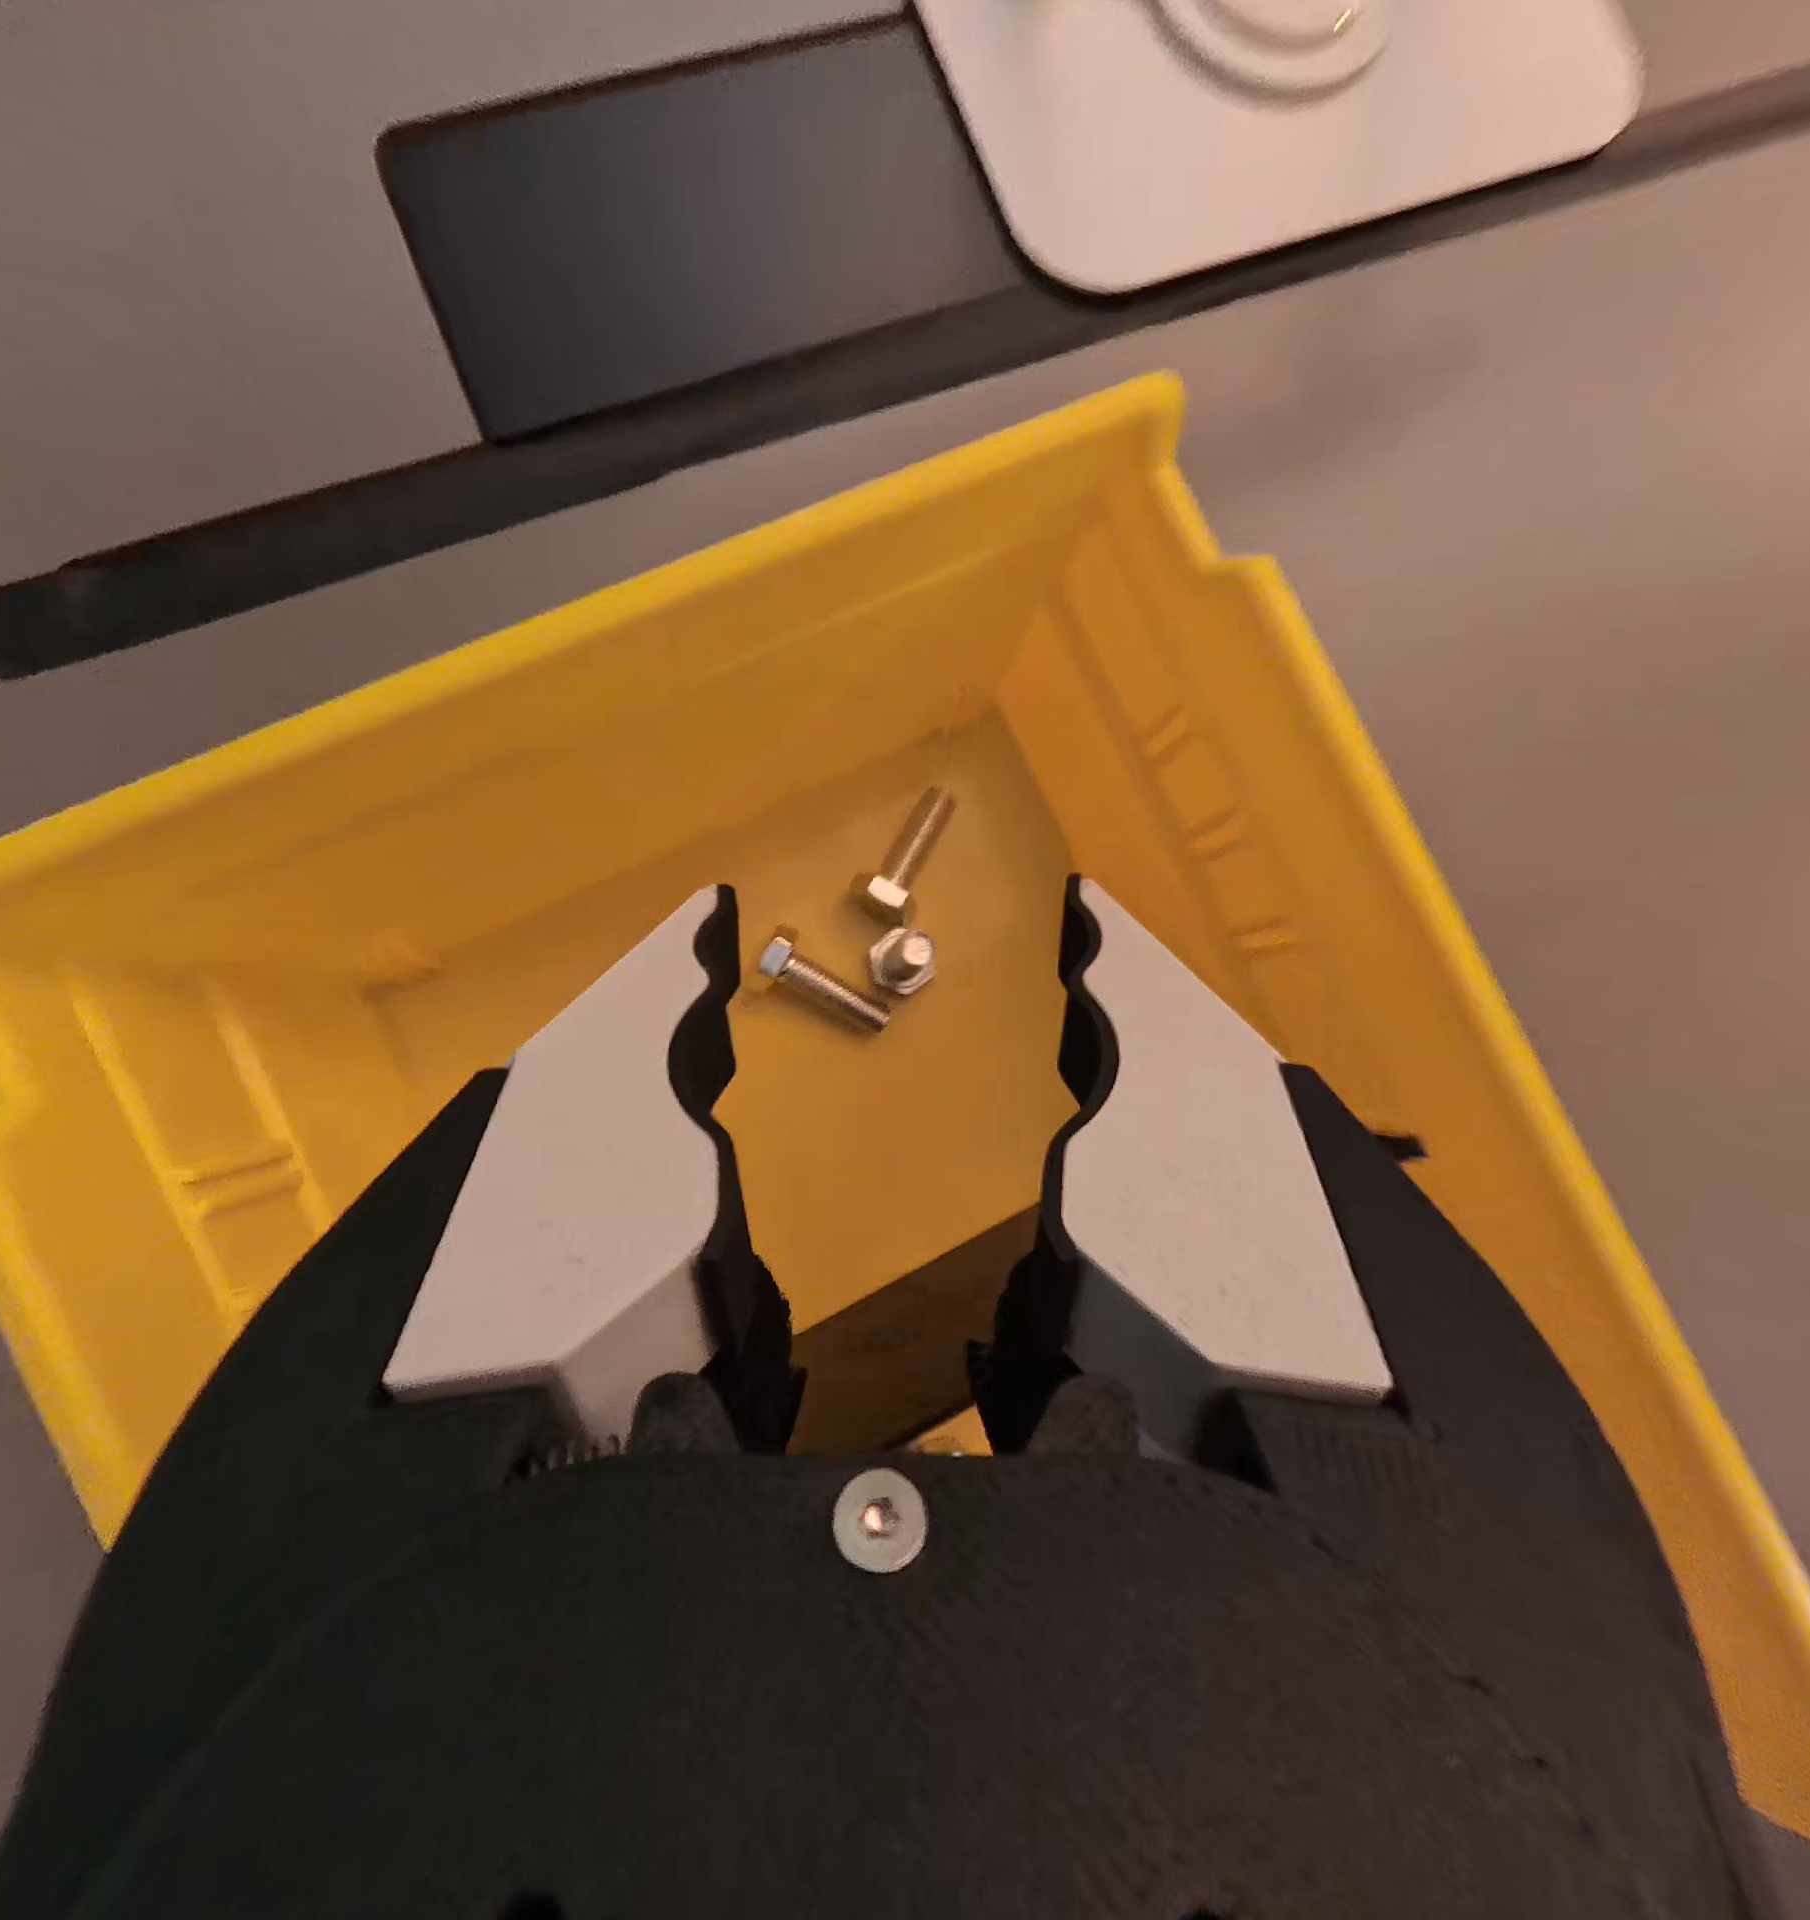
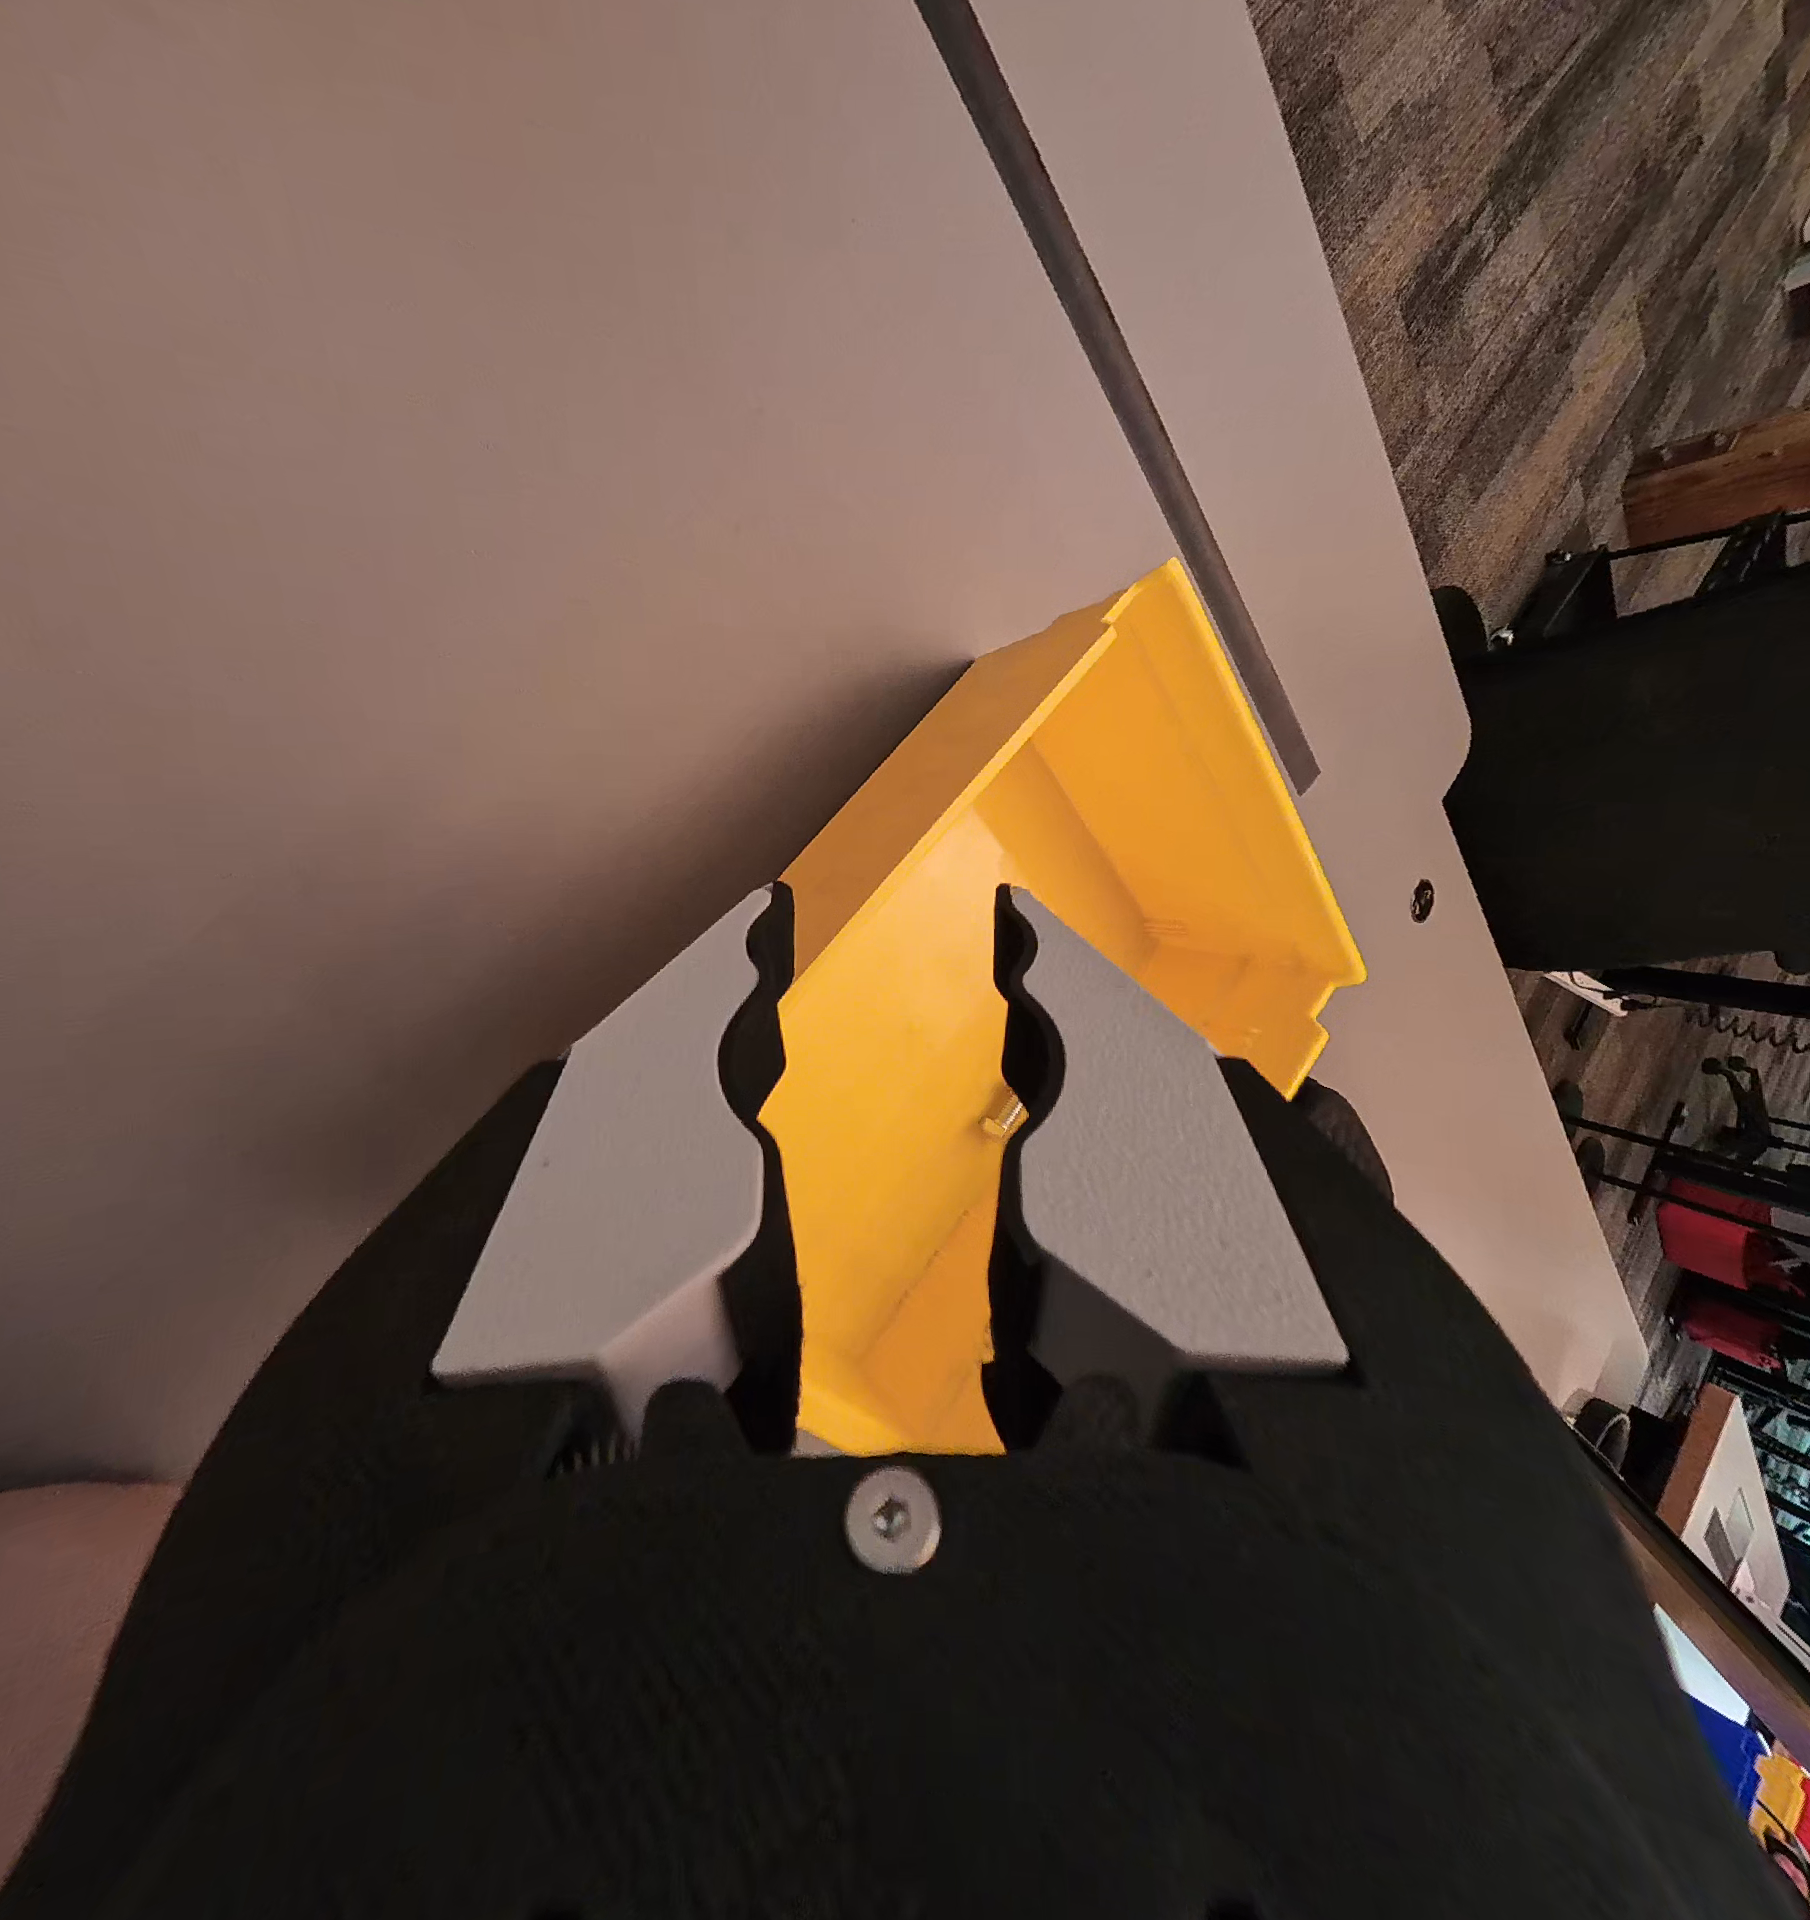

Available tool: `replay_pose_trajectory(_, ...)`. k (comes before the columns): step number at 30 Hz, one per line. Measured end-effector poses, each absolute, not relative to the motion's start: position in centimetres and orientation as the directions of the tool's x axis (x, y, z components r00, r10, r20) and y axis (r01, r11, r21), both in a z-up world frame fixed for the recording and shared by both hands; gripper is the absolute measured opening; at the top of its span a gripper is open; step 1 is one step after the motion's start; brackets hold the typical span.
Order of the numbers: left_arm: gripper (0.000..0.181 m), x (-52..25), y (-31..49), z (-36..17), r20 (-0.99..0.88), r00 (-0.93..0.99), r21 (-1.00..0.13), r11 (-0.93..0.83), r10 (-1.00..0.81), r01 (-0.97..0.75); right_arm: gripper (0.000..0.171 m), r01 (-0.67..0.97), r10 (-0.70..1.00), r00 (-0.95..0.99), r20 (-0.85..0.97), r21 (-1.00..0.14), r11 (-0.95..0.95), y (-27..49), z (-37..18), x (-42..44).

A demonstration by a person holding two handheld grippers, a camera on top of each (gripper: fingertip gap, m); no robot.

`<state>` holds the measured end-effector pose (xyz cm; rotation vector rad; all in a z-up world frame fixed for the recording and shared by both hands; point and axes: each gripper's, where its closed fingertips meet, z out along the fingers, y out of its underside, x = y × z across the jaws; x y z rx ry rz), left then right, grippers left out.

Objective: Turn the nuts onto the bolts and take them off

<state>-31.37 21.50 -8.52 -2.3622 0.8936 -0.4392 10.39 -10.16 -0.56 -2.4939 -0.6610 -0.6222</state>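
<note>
A yellow plastic bin point(image 1: 589, 769) lies on the grey table. On its floor lie two loose bolts, one point(image 1: 823, 987) near the fingertips and one point(image 1: 901, 852) farther in. Beside them stands a third bolt with a nut on it point(image 1: 903, 958). My left gripper point(image 1: 896, 894) is open and empty, its tips over the bin floor just short of the bolts. In the right wrist view the same bin point(image 2: 1171, 748) lies ahead. My right gripper point(image 2: 888, 902) is open and empty above it. A small bolt end point(image 2: 1005, 1120) shows by its right finger.
A dark slot point(image 1: 672, 478) runs across the table behind the bin, with a black rectangular panel point(image 1: 672, 249) and a white device point(image 1: 1285, 125) beyond. The table edge point(image 2: 1441, 665) is to the right, with patterned floor, black furniture and chairs past it. Across from one pair of fingers to the other is roughly 55 cm.
</note>
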Motion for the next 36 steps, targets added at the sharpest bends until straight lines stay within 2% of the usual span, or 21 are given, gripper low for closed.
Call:
replay_pose_trajectory(11, 0.044, -32.0, 21.7, -11.6, 0.071, 0.762, -0.512, -0.679, -0.644, -0.526, 0.038, 0.551, 0.346, 0.782, 0.519, -0.313, -0.774, -10.3, -1.1, 10.5)
replay_pose_trajectory(18, 0.049, -32.9, 21.7, -12.0, 0.055, 0.798, -0.478, -0.718, -0.600, -0.507, 0.038, 0.552, 0.354, 0.781, 0.515, -0.304, -0.776, -10.3, -1.3, 10.5)
replay_pose_trajectory(27, 0.045, -32.0, 21.4, -12.5, 0.056, 0.785, -0.458, -0.714, -0.617, -0.529, 0.036, 0.554, 0.363, 0.780, 0.509, -0.293, -0.779, -10.4, -1.6, 10.5)
replay_pose_trajectory(33, 0.027, -32.0, 21.5, -12.6, 0.040, 0.786, -0.453, -0.712, -0.617, -0.536, 0.035, 0.556, 0.371, 0.779, 0.506, -0.284, -0.781, -10.5, -1.8, 10.4)
replay_pose_trajectory(36, 0.026, -32.1, 21.3, -12.8, 0.032, 0.785, -0.438, -0.714, -0.619, -0.546, 0.035, 0.557, 0.373, 0.779, 0.504, -0.282, -0.781, -10.5, -1.8, 10.4)
